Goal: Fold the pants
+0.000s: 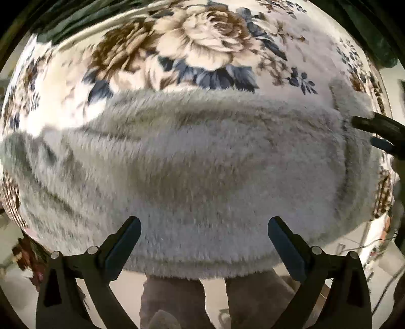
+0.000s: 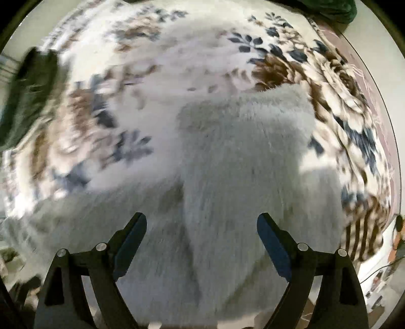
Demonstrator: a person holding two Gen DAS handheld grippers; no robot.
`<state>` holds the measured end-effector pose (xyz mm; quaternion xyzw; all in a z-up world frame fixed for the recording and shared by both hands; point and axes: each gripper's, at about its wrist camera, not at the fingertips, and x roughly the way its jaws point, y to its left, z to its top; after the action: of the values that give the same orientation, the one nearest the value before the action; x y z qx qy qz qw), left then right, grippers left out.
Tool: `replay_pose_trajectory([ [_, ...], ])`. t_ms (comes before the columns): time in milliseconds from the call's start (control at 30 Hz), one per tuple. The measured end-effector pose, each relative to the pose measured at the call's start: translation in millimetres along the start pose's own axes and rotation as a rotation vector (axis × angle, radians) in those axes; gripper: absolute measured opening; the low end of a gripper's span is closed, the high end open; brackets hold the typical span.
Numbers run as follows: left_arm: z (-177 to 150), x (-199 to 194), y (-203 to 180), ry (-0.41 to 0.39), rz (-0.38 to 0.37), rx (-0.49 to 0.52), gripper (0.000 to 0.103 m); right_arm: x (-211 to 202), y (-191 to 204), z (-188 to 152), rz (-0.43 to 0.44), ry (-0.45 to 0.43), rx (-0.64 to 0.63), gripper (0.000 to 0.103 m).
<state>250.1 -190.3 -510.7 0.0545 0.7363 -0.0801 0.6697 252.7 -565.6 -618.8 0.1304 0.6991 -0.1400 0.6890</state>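
Fluffy light-grey pants (image 1: 197, 162) lie spread across a floral blanket (image 1: 202, 43). In the left wrist view they stretch from left to right, with a small flap at the right end. My left gripper (image 1: 203, 227) is open and empty, just above the pants' near edge. The right gripper's dark fingers (image 1: 374, 124) reach in at the pants' right end. In the right wrist view the pants (image 2: 240, 177) run away from me with a lengthwise fold. My right gripper (image 2: 201, 222) is open and empty above them.
The floral blanket (image 2: 106, 121) covers a bed. A dark green cloth (image 2: 27, 93) lies at the left in the right wrist view, and more dark green cloth (image 1: 65, 20) along the far edge. The person's legs (image 1: 174, 303) stand below the near bed edge.
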Motion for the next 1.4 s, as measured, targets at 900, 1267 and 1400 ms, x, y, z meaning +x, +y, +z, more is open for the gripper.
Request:
replay_pose_trajectory([
  [900, -40, -22, 124, -0.135, -0.05, -0.249, 0.102, -37, -9, -181, 0.329, 0.042, 0.604, 0.079],
  [1267, -27, -37, 301, -0.249, -0.128, -0.57, 0.102, 45, 184, -249, 0.428, 0.21, 0.645, 0.079],
  [1400, 7, -15, 316, -0.249, -0.211, -0.606, 0.036, 55, 193, -263, 0.436, 0.195, 0.716, 0.04],
])
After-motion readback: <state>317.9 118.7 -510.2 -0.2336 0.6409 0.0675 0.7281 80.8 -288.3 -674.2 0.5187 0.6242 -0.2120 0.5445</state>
